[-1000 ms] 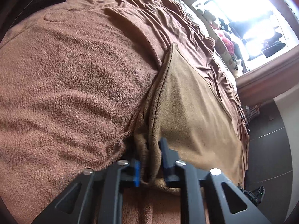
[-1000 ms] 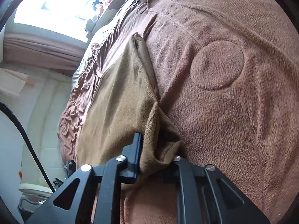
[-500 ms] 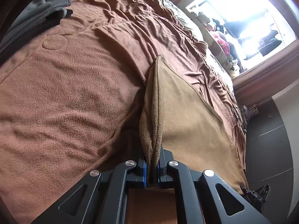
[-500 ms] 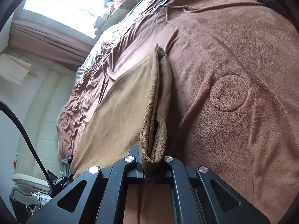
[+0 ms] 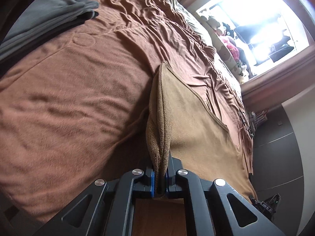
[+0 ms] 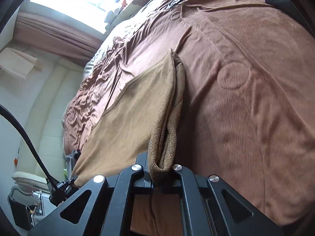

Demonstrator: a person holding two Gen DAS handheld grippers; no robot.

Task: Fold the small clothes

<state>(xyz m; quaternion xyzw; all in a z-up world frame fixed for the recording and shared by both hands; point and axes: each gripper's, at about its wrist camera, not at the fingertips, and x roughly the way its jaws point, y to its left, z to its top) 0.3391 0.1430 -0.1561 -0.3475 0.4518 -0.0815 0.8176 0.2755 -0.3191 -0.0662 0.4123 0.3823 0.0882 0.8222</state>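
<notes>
So both tongs are clamped down on the same tan knitted cloth [image 5: 196, 122], one at each end of a raised edge. In the left wrist view the left tongs [image 5: 159, 179] have their blue-padded fingers [image 5: 151, 181] pressed together with a bunched fold of the knit pinched between them. The fold stands up from the bed like a ridge running away from the camera, and the rest of the cloth slopes off to the right, lying on the brown fleece blanket [image 5: 78, 102] that covers the bed.

Right wrist view is pretty much a mirror of it: the right tongs [image 6: 158, 182] are shut on a rolled-over loop of the tan cloth [image 6: 128, 122], which spreads out to the left over the same blanket [image 6: 246, 118].

Other stuff around: a pile of grey folded clothes [image 5: 49, 15] sits on the blanket at the upper left of the left view, well apart from the tan piece. There's a bright window [image 5: 256, 19] past the bed with some soft toys [image 5: 232, 47] lined up under it, and a black cable [image 6: 29, 141] curves down the left side of the right view.
</notes>
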